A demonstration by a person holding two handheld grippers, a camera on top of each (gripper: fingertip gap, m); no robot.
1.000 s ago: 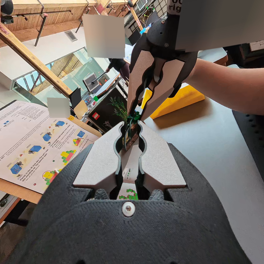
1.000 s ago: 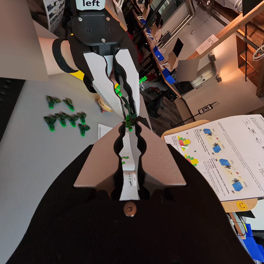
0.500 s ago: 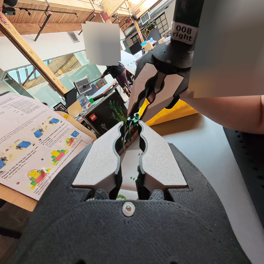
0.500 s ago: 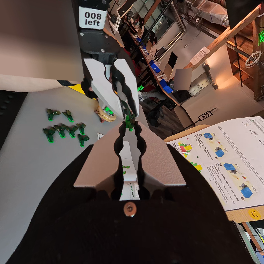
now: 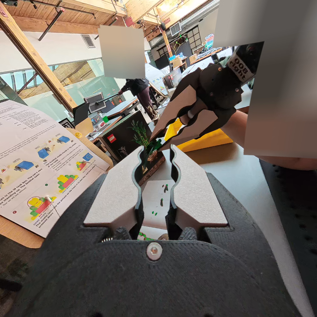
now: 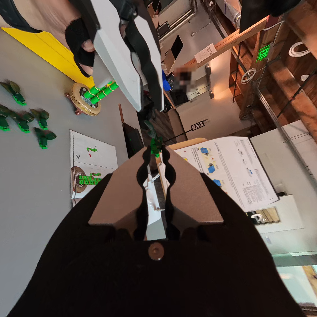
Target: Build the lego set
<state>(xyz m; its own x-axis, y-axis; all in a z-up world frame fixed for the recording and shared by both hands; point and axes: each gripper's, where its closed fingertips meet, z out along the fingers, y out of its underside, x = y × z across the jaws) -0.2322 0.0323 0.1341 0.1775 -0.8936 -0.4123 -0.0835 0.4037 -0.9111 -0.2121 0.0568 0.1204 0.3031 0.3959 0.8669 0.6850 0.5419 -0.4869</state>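
My right gripper (image 6: pixel 155 148) is shut on a small green leaf piece (image 6: pixel 155 144) at its fingertips, held in the air above the grey table (image 6: pixel 34 171). In the left wrist view the right gripper (image 5: pixel 155 145) comes in from the upper right with the leaf piece (image 5: pixel 151 147) just in front of my left gripper (image 5: pixel 157 147). The left gripper is open and empty; it also shows at the top of the right wrist view (image 6: pixel 150 109). The bamboo model (image 6: pixel 86 101), green stalks in a tan pot, lies on the table. Several loose leaf pieces (image 6: pixel 22 118) lie to its left.
An open instruction booklet (image 6: pixel 92 163) lies on the table near the model, and also shows in the left wrist view (image 5: pixel 157 197). A black set box (image 5: pixel 127 137) and a yellow tray (image 5: pixel 205 139) stand behind. A printed sheet on a wooden board (image 5: pixel 42 163) is at the left. Some 4 centimeters of space lies between my two pairs of fingers. Left tips and right tips are each some 35 centimeters from the bamboo model (image 6: pixel 86 101).
My left gripper has opened and let go of the leaf piece. The two grippers have drawn apart, and the right gripper keeps the piece and has swung to the right.
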